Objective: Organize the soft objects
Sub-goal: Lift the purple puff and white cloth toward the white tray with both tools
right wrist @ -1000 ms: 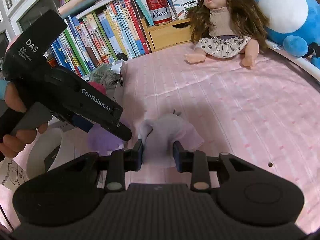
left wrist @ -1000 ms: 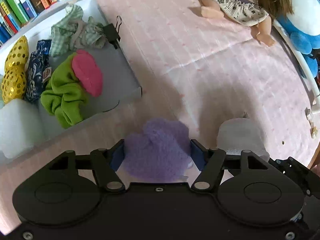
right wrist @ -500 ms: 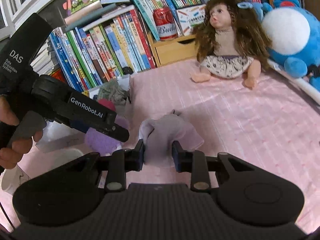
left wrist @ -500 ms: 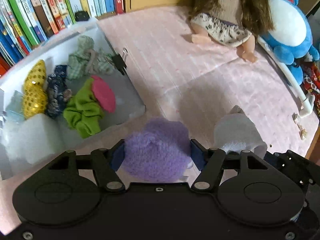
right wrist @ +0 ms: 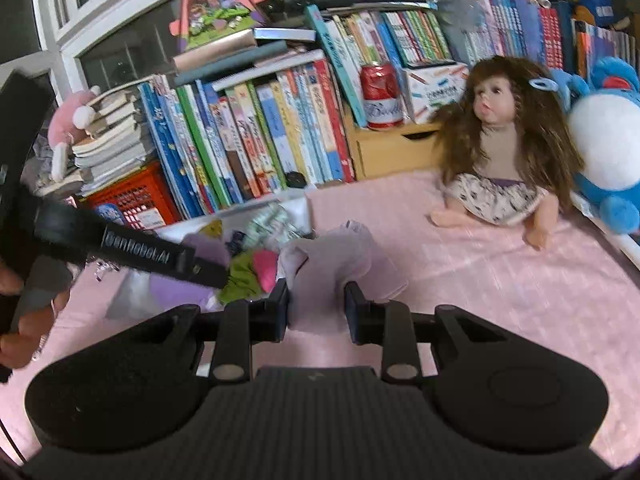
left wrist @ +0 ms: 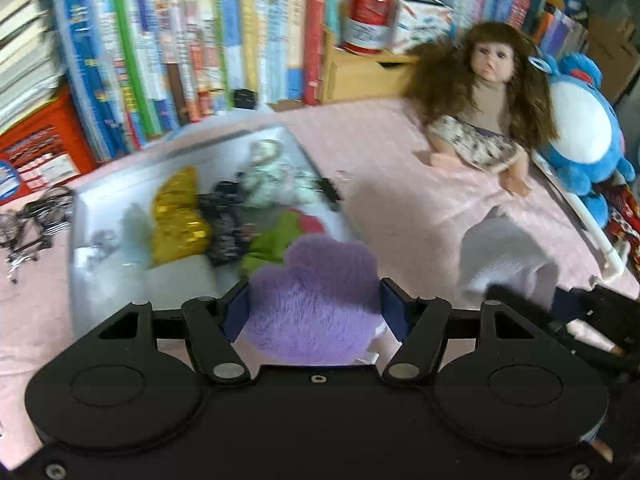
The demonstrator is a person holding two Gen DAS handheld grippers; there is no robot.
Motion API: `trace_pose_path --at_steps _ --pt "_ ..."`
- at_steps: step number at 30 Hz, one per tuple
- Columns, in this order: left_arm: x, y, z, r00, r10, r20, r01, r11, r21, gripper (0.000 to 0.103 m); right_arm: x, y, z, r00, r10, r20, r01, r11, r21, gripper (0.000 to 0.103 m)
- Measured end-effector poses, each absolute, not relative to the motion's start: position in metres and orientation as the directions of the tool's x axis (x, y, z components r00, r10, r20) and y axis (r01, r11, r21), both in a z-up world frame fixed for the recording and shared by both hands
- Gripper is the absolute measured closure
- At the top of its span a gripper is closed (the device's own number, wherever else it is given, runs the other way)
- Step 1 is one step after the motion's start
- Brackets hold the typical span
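My left gripper (left wrist: pixel 314 304) is shut on a fluffy purple plush piece (left wrist: pixel 316 300), lifted above the pink cloth in front of the white box (left wrist: pixel 80 240). The box holds a gold sequin piece (left wrist: pixel 178 220), a dark patterned cloth (left wrist: pixel 226 224), a green cloth (left wrist: pixel 272 244), a pink piece (right wrist: pixel 266 268) and a checked cloth (left wrist: pixel 268 176). My right gripper (right wrist: pixel 317 308) is shut on a pale lilac sock-like cloth (right wrist: pixel 340 264), raised off the bed. In the right wrist view the left gripper (right wrist: pixel 200 268) reaches in from the left with the purple plush (right wrist: pixel 176 292).
A doll (left wrist: pixel 484 120) sits at the back right beside a blue plush toy (left wrist: pixel 588 132). A row of books (left wrist: pixel 180 60), a red can (left wrist: pixel 368 18) on a wooden drawer box and a red crate (right wrist: pixel 136 204) line the back. A person's hand (right wrist: pixel 24 320) holds the left gripper.
Both grippers have risen with their soft pieces still held, and the views have tilted up, bringing the bookshelf and the doll into sight. The white box now lies further ahead of the left gripper.
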State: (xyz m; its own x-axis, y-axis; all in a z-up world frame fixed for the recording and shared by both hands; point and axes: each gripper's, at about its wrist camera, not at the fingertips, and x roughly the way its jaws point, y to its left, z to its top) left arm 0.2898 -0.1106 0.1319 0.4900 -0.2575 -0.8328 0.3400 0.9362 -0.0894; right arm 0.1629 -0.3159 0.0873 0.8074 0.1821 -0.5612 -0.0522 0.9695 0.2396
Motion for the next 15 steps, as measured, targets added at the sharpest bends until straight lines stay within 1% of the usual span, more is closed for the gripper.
trace_pose_path --at_steps 5,10,15 --pt "0.278 -0.066 0.134 0.549 -0.249 -0.798 0.29 0.952 -0.097 0.038 0.174 -0.297 0.098 0.808 0.191 -0.557 -0.08 0.973 0.216 0.07" --pt "0.268 -0.035 0.136 0.608 -0.201 -0.768 0.257 0.965 -0.049 0.038 0.188 -0.277 0.104 0.79 0.238 -0.565 -0.122 0.964 0.236 0.07" --pt "0.27 -0.009 0.132 0.608 -0.201 -0.768 0.217 0.973 -0.082 0.038 0.197 -0.25 0.107 0.779 0.253 -0.574 -0.164 0.965 0.202 0.07"
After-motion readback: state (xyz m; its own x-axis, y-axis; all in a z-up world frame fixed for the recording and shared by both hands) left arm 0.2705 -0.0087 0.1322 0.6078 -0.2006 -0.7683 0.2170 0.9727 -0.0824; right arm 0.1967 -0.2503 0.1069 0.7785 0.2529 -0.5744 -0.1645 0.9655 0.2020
